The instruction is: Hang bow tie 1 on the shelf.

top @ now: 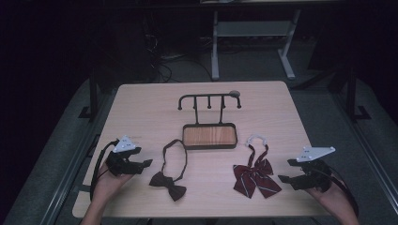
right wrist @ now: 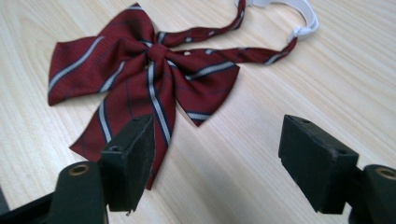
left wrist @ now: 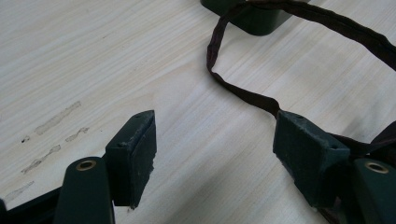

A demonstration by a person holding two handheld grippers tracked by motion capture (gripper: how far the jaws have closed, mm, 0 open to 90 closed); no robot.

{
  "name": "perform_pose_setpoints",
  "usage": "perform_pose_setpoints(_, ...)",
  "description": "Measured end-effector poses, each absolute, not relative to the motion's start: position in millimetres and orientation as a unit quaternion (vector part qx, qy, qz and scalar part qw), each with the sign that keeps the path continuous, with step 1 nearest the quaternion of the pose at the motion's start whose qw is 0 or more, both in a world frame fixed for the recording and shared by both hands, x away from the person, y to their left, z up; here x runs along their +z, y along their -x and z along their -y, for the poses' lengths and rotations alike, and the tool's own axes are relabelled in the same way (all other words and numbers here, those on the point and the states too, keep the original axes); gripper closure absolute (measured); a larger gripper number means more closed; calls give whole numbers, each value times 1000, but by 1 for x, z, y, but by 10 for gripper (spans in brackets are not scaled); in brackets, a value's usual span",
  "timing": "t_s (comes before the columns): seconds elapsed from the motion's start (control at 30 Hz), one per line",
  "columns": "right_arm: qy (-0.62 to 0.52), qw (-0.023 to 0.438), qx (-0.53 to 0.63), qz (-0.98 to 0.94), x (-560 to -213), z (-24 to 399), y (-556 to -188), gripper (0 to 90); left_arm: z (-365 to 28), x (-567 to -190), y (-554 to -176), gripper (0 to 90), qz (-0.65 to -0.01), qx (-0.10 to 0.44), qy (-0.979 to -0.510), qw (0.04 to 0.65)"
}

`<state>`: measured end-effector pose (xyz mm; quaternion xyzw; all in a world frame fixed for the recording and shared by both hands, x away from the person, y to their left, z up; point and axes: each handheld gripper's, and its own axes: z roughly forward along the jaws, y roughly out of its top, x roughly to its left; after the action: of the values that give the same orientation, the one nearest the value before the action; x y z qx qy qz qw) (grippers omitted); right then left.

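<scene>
Pale wood-grain table [top: 141,108], rounded corners, in a dark room; grey floor around it, a white desk frame [top: 253,33] beyond the far edge. Faint scuff marks [left wrist: 56,119] on the surface near the left tool.

Tray [top: 209,136]: dark rim, wooden bottom, centre of the table, nothing in it. A black hook rack [top: 209,99] rises from its far side.

Dark bow tie [top: 168,184] lies near-left of the tray, its strap [left wrist: 243,93] looping toward the tray. Red striped bow tie [right wrist: 140,70] lies near-right, white clasp [right wrist: 299,18] on its far end.

Left tool [top: 141,165]: jaws wide, nothing held, just left of the dark bow tie. Right tool [top: 286,171]: jaws wide, nothing held, just right of the red bow tie.
</scene>
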<state>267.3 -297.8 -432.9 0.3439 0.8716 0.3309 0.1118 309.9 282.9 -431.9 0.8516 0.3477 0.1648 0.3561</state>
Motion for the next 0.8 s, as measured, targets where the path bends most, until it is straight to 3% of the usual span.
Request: perform_pose_setpoints(0.8, -294, 77, 294, -906, -407, 266, -295, 385, -285, -431, -308, 290, -343, 166, -851, 361)
